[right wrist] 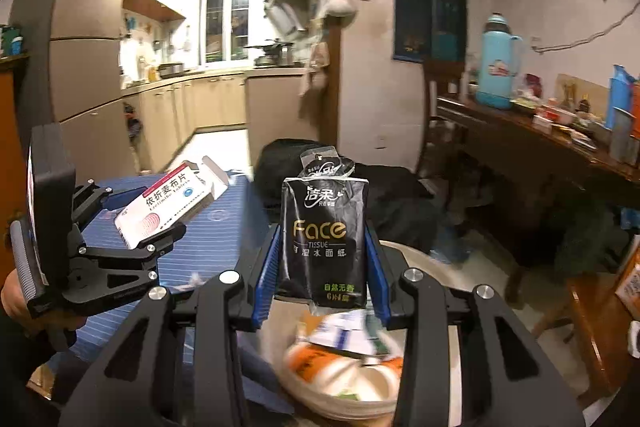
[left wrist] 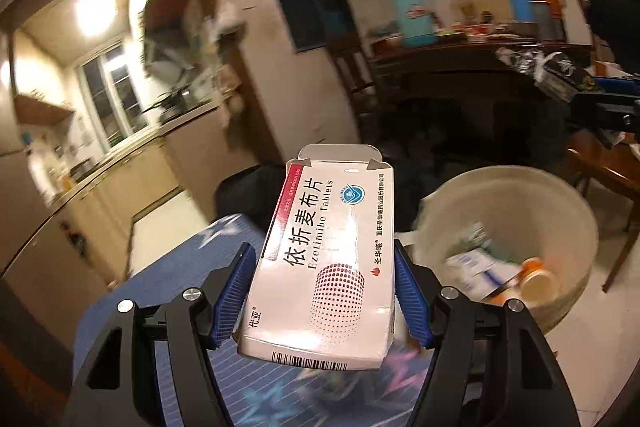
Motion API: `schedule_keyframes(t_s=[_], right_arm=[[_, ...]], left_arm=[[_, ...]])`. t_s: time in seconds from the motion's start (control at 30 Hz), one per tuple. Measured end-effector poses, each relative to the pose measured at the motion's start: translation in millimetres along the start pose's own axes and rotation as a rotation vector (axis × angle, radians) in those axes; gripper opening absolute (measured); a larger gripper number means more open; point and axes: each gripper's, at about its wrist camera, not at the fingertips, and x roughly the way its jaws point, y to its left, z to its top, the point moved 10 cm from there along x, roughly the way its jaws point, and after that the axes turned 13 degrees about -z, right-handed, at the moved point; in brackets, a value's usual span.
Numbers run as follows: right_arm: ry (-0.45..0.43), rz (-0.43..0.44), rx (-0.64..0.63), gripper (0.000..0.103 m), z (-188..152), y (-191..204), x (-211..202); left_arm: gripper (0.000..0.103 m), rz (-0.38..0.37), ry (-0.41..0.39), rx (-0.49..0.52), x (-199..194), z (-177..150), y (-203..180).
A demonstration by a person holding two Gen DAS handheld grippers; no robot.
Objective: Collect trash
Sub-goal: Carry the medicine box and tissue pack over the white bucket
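Two handheld grippers each carry a piece of trash beside a pale waste bin.

The left gripper is clamped wide across a white tablet box, its long axis pointing forward, open flap at the far end; the bin lies lower right of it, near. The right gripper, jaws about half closed, pinches an upright black tissue packet directly above the bin's contents, so it appears nearer to dropping. A blue striped table sits left.

L gripper w/ tablet box, bin nearby
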Motion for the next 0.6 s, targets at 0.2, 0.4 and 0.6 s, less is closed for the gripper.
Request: schedule_keyframes(t_s=[0.2,0.4,0.6], right_arm=[[0.042,-0.035,0.034,0.038,-17,-46,14],[0.11,-0.006,0.084,0.038,-37,-67,34],[0.161,0.037,0.128,0.038,-52,-72,52]], left_arm=[[0.068,-0.088,-0.007,0.066,39,27,-58],[0.068,-0.174,0.0,0.096,70,36,-98],[0.068,-0.224,0.019,0.101,90,33,-116]])
